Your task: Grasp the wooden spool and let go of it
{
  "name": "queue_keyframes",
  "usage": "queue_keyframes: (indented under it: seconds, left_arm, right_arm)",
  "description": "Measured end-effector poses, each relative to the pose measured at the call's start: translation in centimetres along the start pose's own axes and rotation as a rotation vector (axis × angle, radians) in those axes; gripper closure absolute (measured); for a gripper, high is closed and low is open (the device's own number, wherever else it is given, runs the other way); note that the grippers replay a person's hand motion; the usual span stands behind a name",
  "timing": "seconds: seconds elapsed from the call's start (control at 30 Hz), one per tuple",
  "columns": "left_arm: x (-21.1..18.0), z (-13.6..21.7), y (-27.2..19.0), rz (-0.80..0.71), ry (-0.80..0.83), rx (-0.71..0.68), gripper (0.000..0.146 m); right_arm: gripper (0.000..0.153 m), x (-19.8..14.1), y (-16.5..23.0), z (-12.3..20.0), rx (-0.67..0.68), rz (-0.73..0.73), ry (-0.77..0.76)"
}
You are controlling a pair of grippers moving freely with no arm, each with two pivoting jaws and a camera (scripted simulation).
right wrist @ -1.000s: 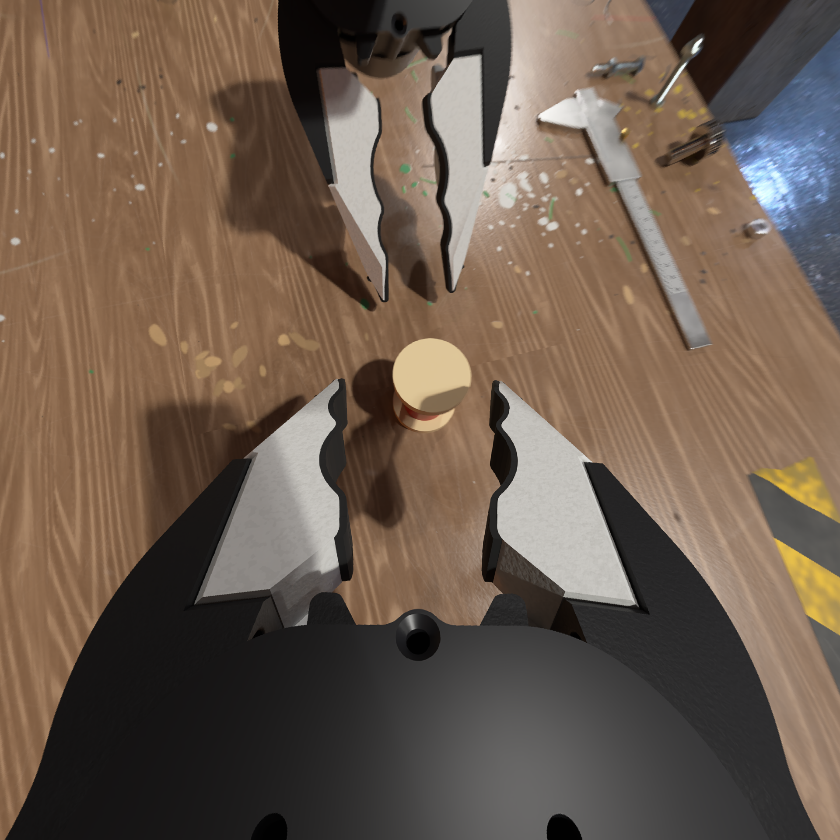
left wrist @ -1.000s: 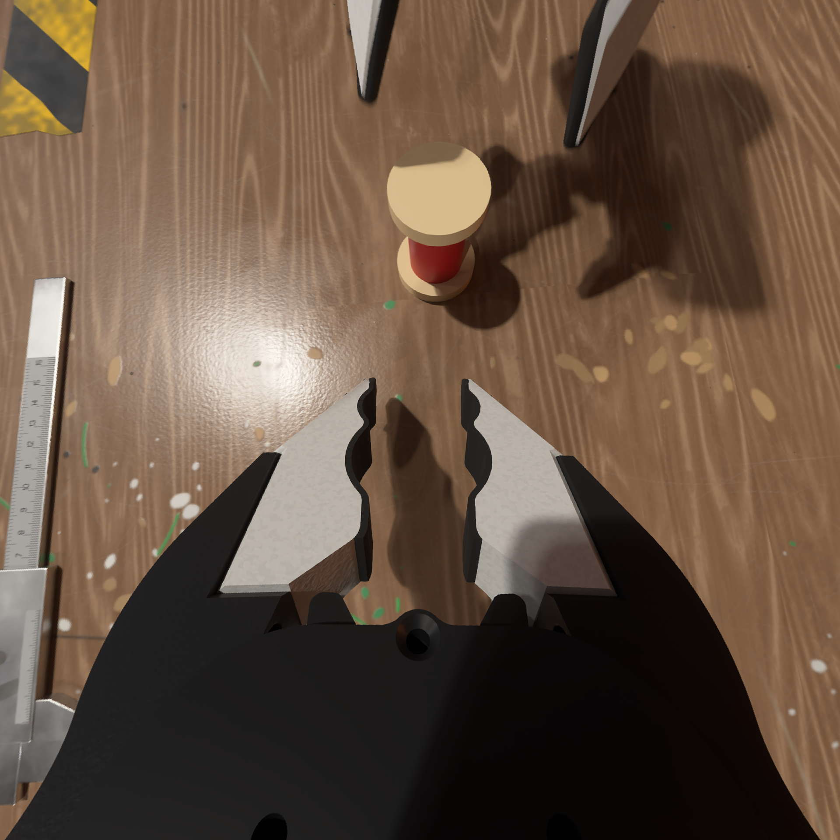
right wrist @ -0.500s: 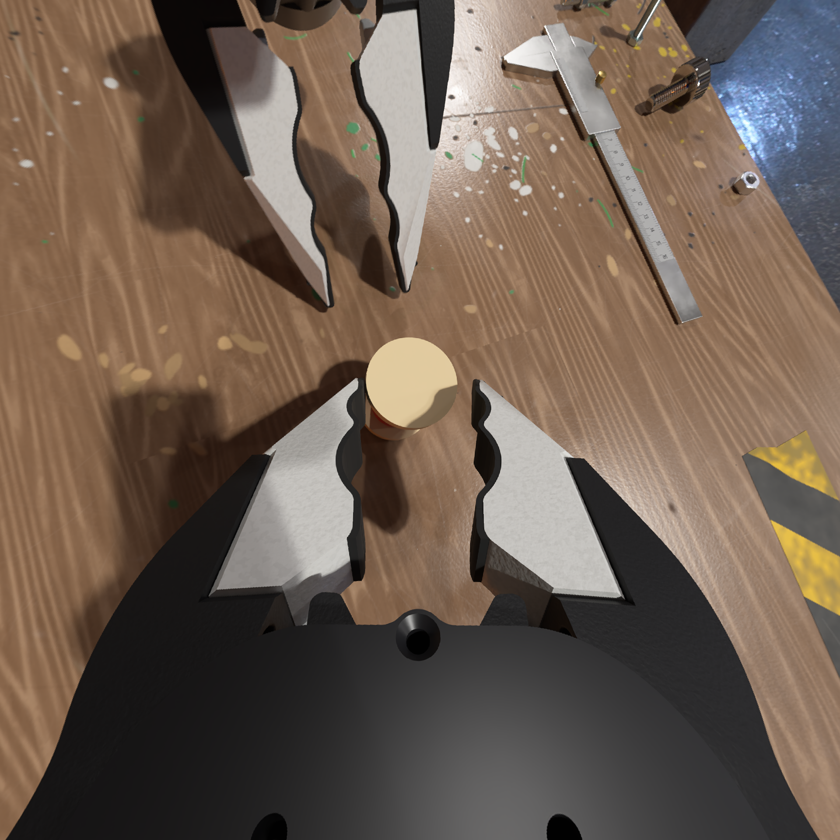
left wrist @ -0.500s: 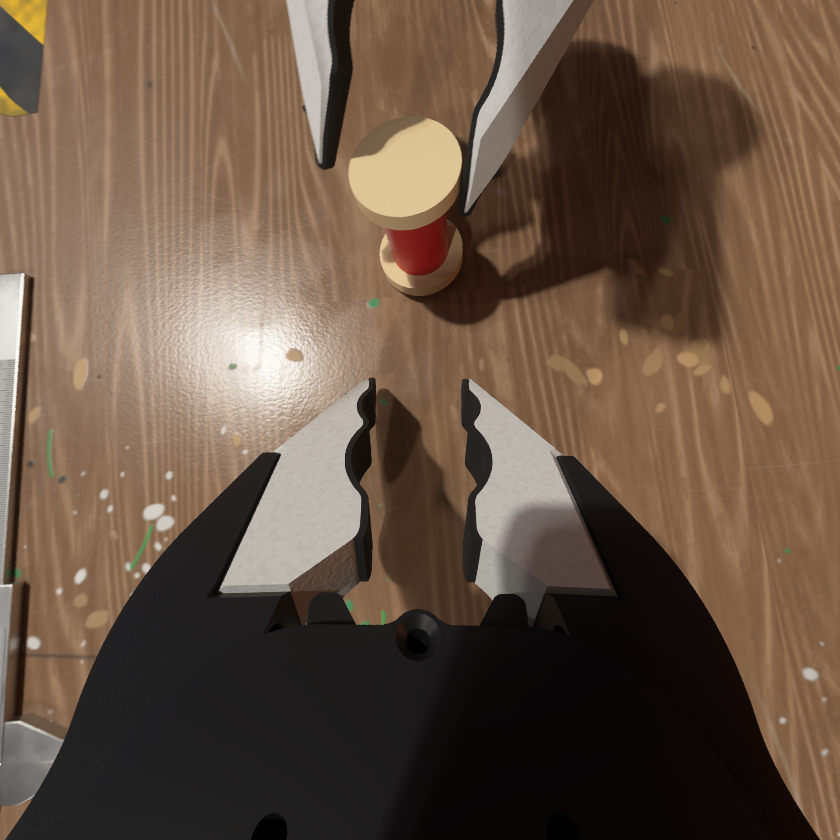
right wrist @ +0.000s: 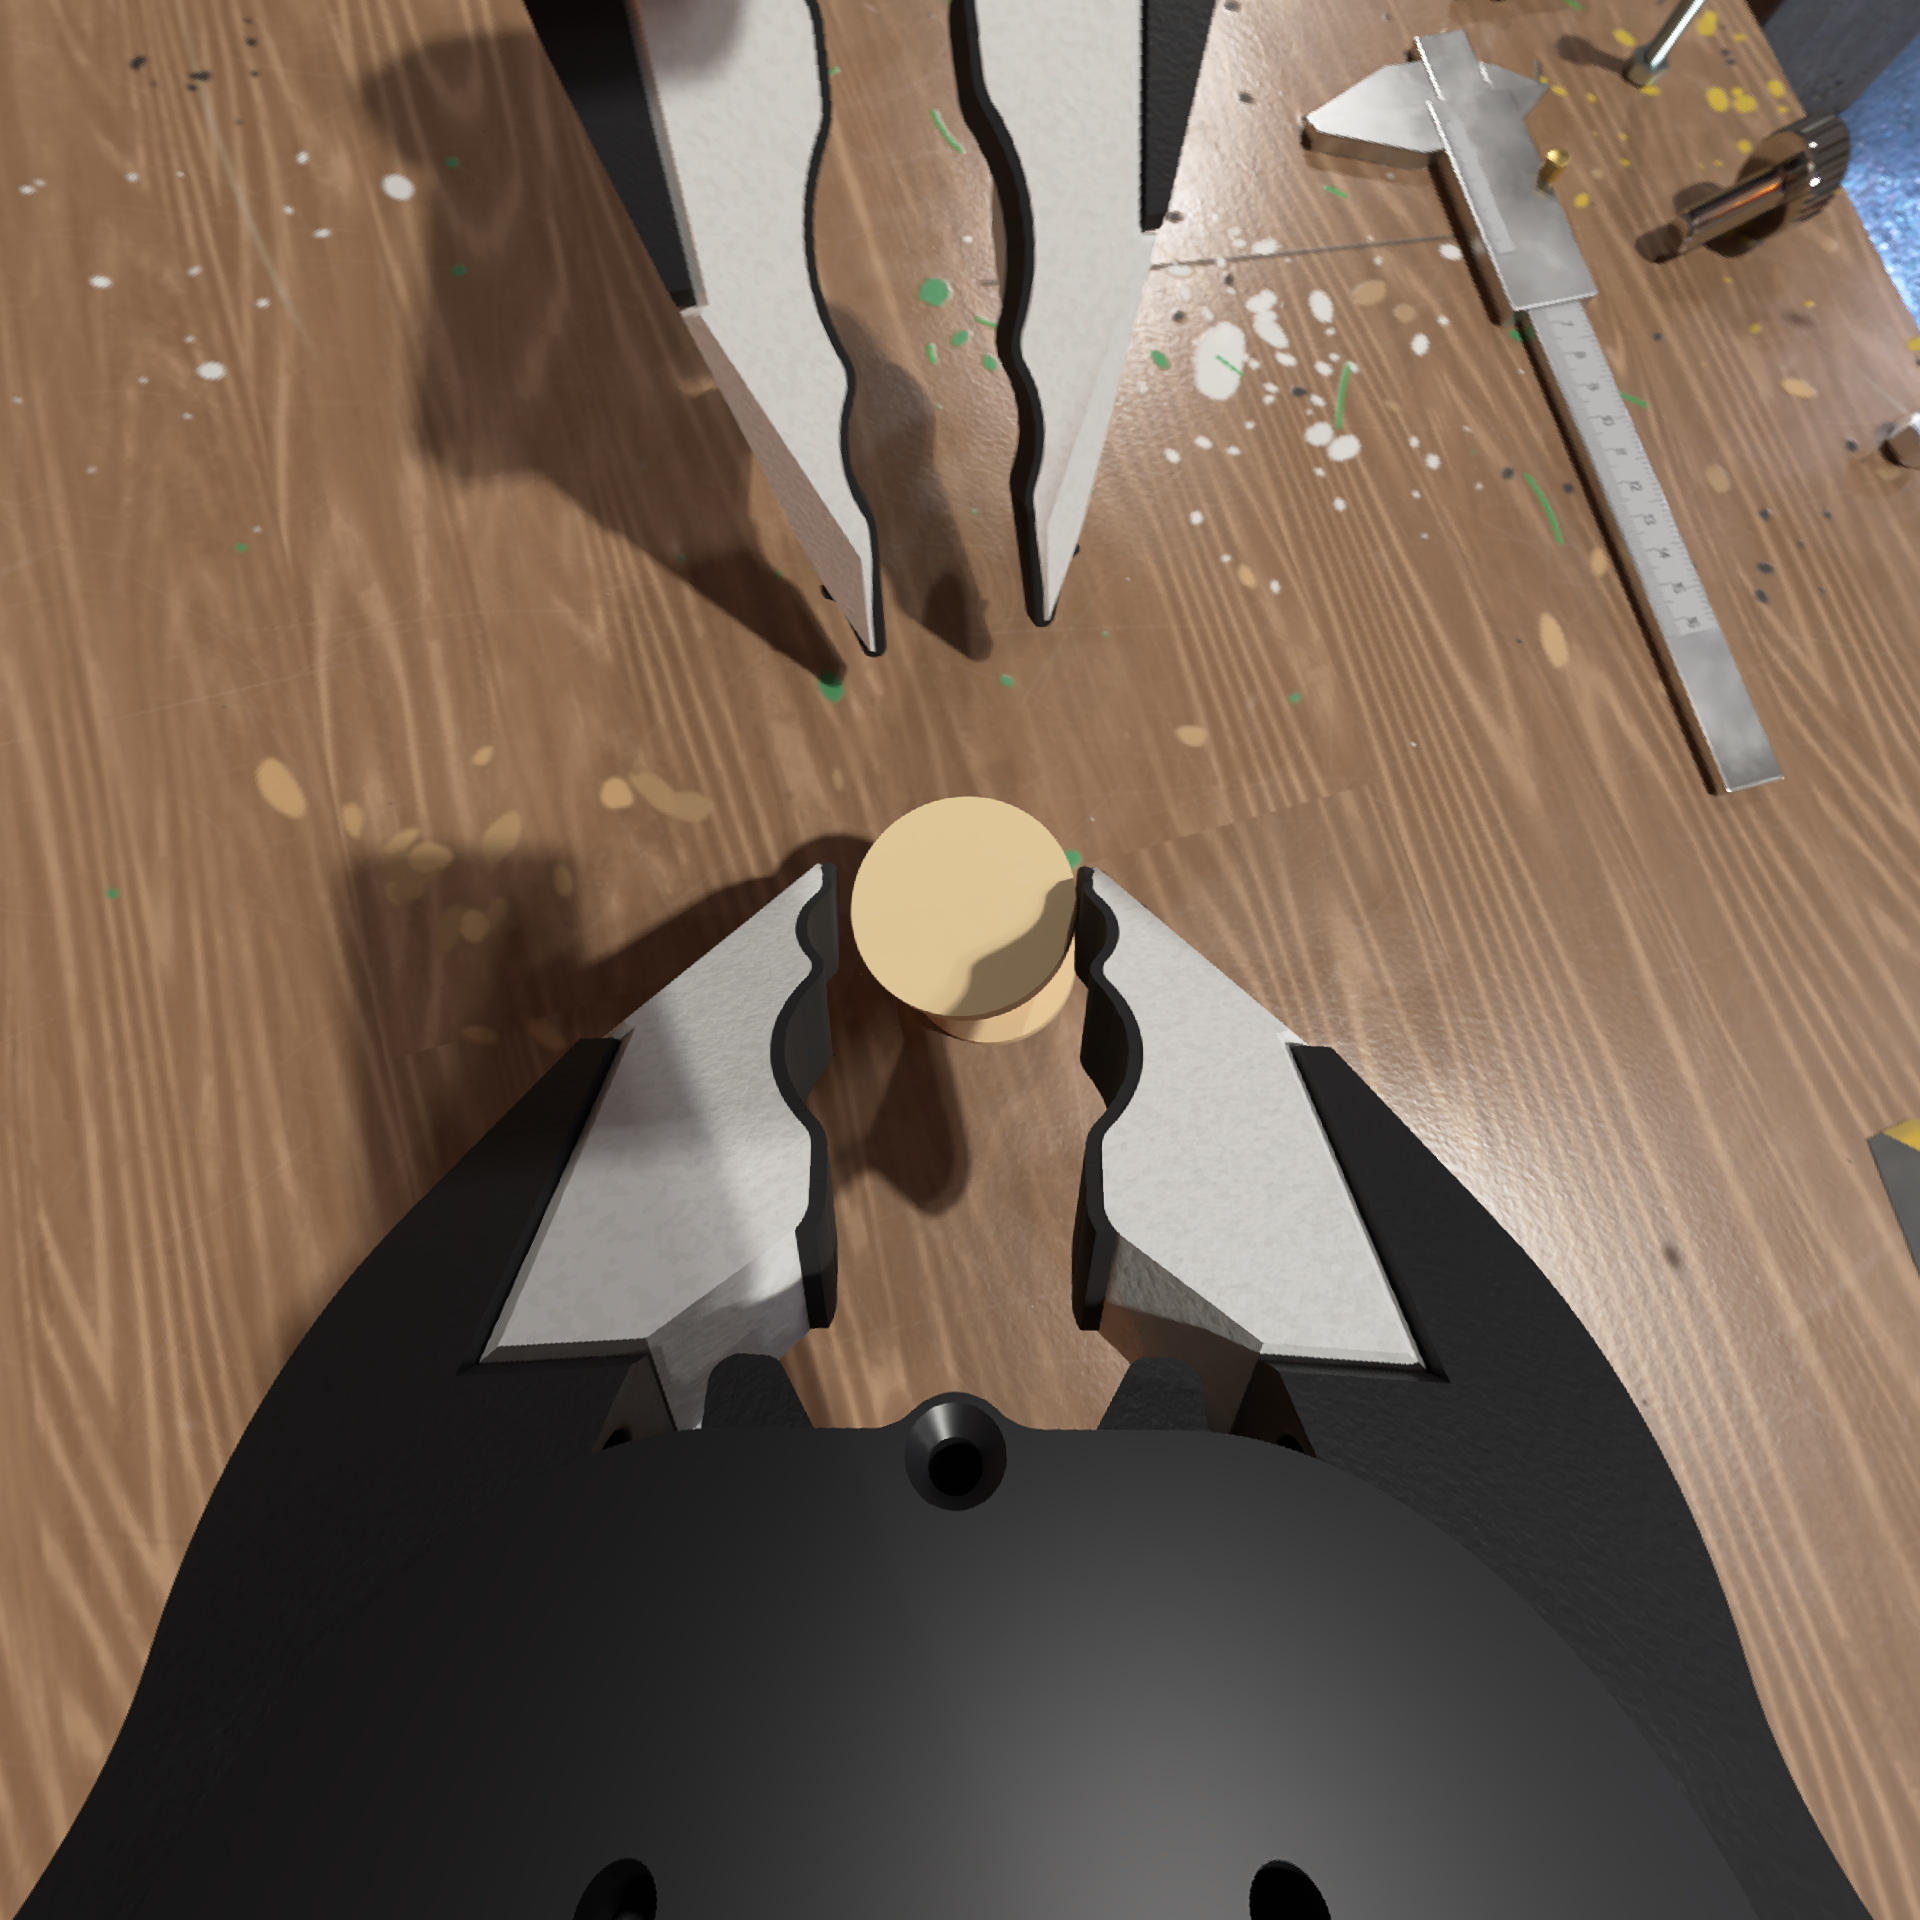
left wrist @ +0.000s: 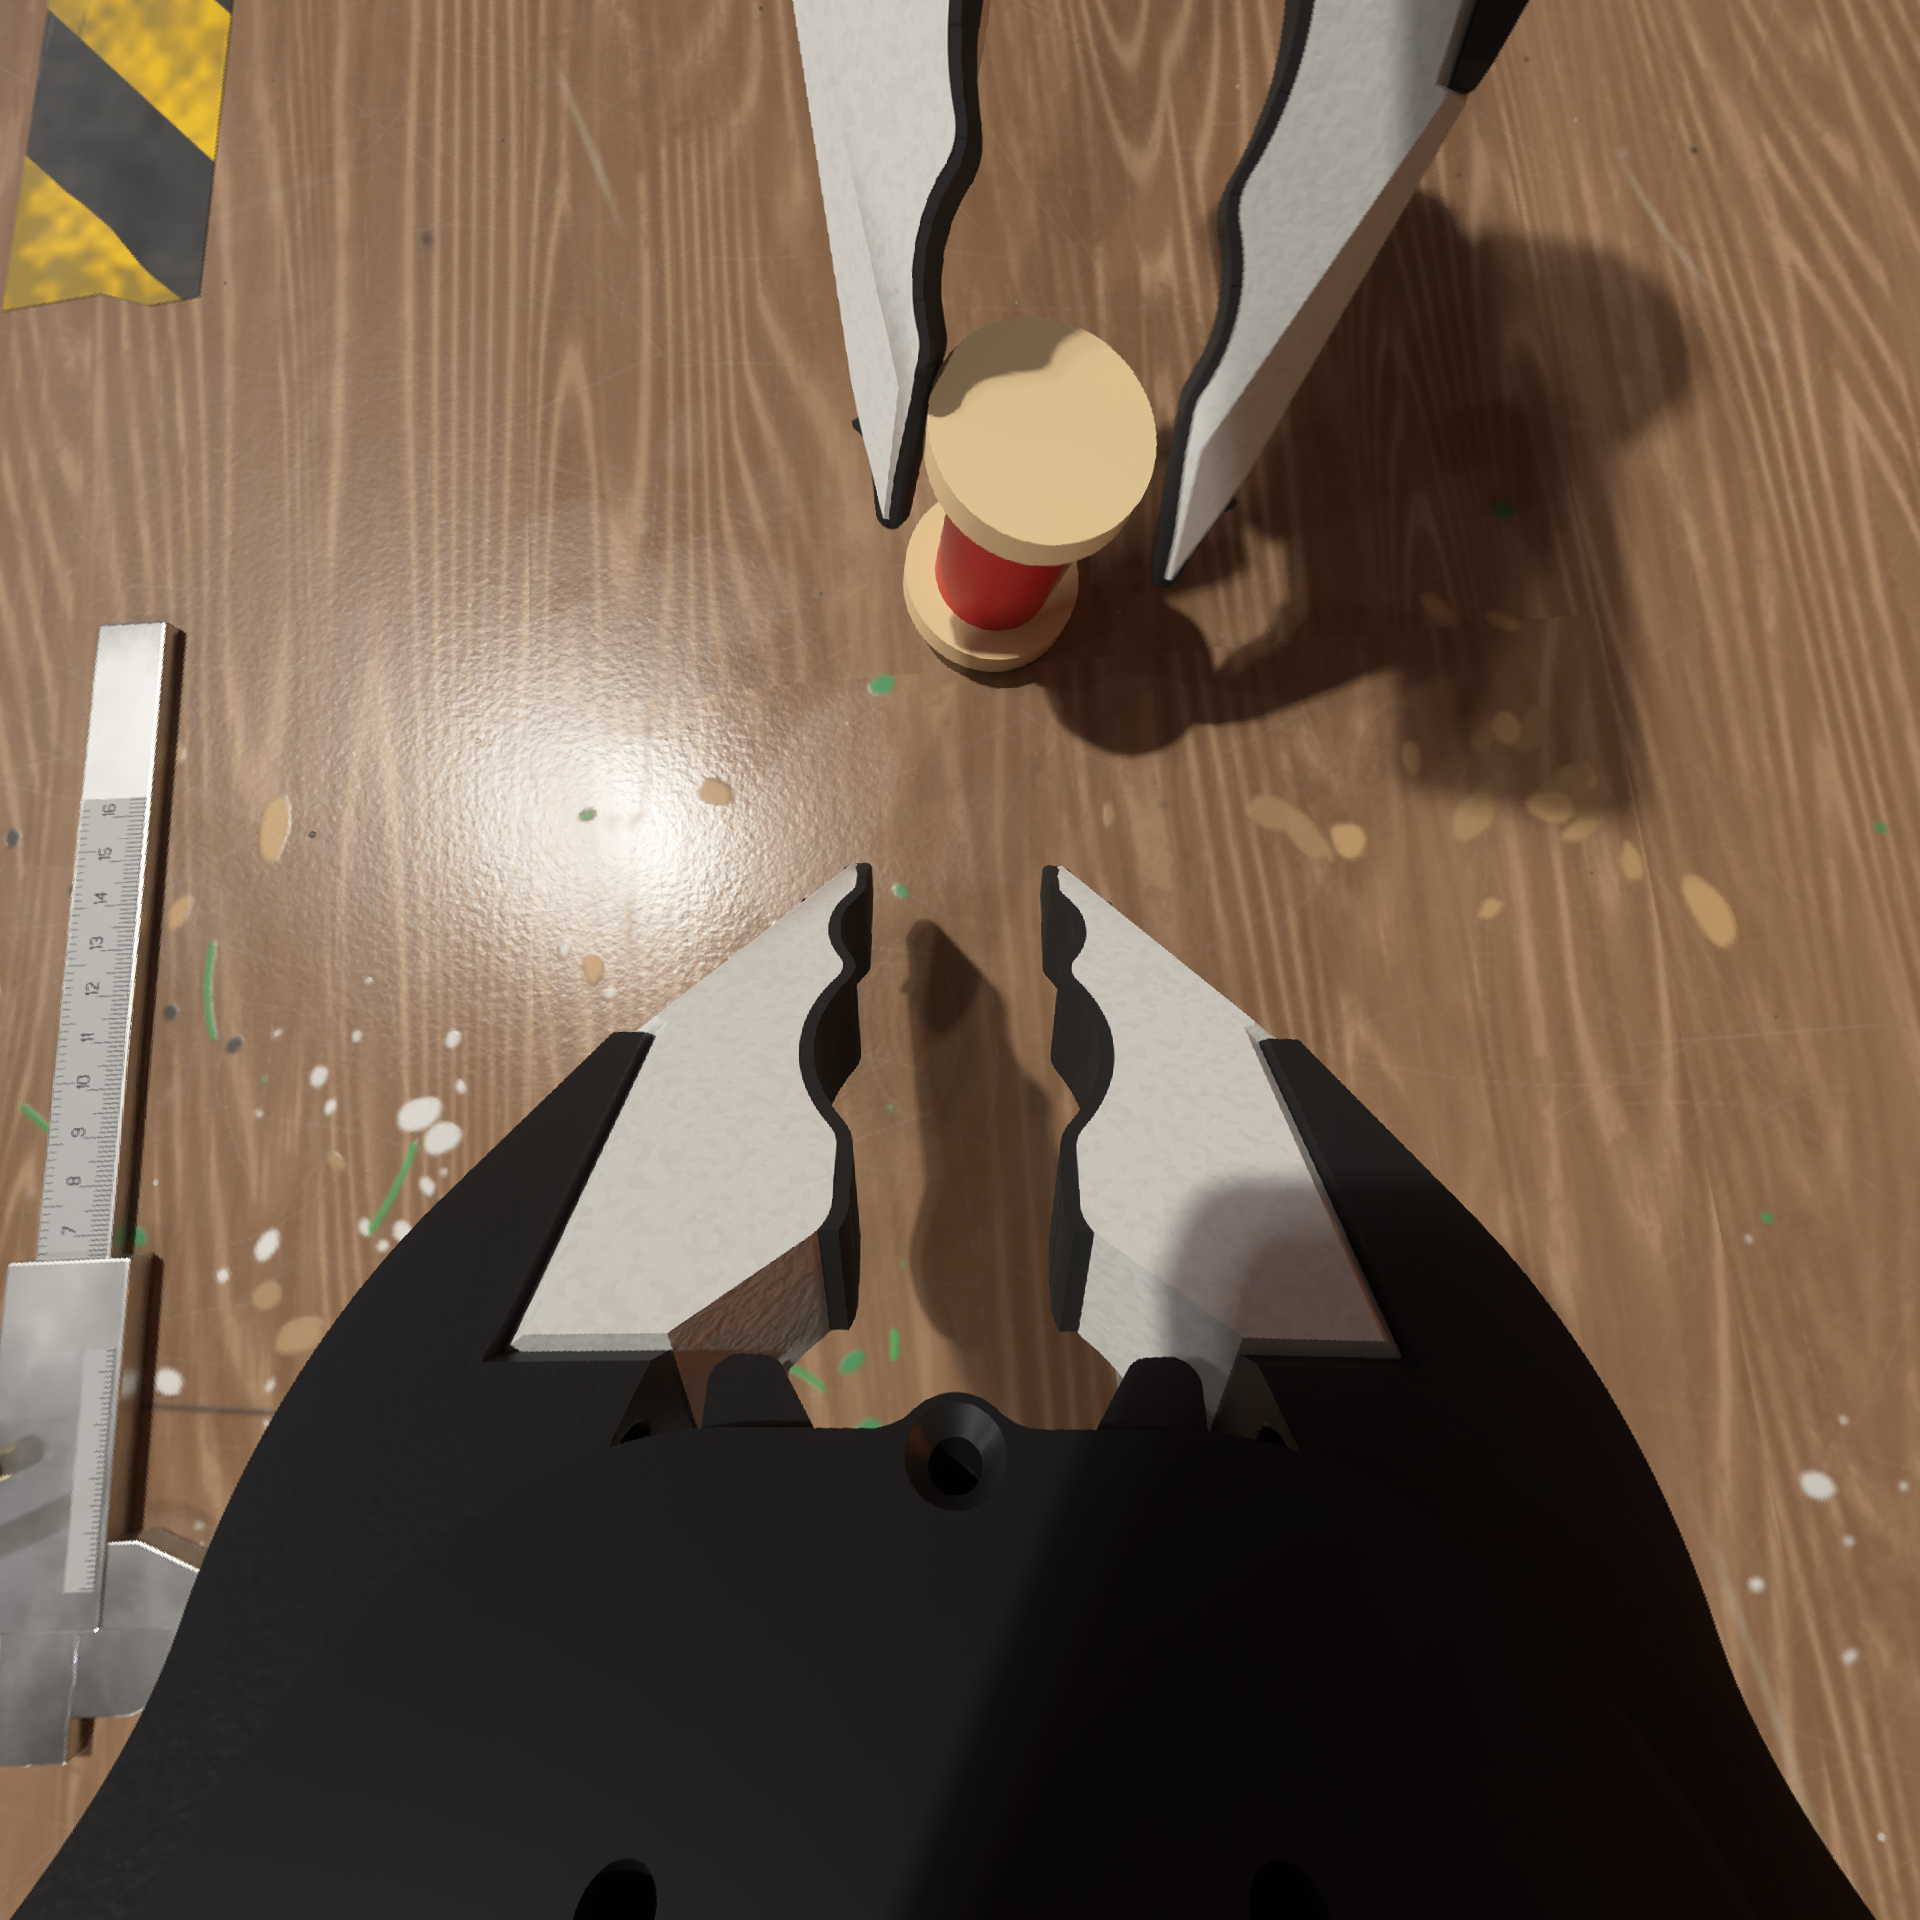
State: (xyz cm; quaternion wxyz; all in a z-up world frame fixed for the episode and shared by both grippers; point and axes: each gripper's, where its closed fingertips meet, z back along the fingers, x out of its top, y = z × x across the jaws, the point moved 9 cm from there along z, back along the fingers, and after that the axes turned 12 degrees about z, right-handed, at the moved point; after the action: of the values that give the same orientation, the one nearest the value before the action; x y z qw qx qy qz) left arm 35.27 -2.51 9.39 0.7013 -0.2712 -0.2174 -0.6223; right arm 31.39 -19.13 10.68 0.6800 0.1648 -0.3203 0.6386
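The wooden spool point(left wrist: 1023, 499) stands upright on the wooden surface point(left wrist: 520, 520), well in from the edges, red core showing between its two pale flanges. The right gripper point(right wrist: 954, 883) has it bracketed: fingertips either side of the top flange, jaws partly open. In the right wrist view both tips sit right against the flange rim; from the left wrist view one finger point(left wrist: 883, 312) looks to be touching it while the other stands just clear with a sliver of surface between. So it's straddling, not clamped, by my reading.

The left gripper point(left wrist: 956, 883) waits near the spool on the opposite side, jaws narrowly apart, holding nothing. A steel caliper point(right wrist: 1590, 364) lies toward one edge, well away, and hazard-striped tape point(left wrist: 114, 145) marks a far corner.

This looks like the grasp step, just short of contact on both sides. Next move calls for closing evenly so the tall spool isn't pushed sideways and tipped, then opening again to release it.
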Motion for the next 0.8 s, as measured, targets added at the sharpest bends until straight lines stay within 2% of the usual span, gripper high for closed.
queue_keyframes:
  seconds: [0.33, 0.6, 0.8]
  left_arm:
    - [0.2, -0.5, -0.2, 0.019, -0.013, -0.013, 0.111]
    - [0.5, -1.0, -0.5, 0.018, -0.028, -0.024, 0.103]
    - [0.9, 0.3, -0.1, -0.013, -0.079, 0.030, 0.099]
  right_arm:
    - [0.110, -0.9, -1.0, 0.5, -0.091, -0.023, 0.053]
    - [0.110, -1.8, -2.0, 0.7, -0.150, -0.080, 0.084]
    - [0.102, -2.0, -2.5, 2.9, -0.191, -0.090, 0.024]
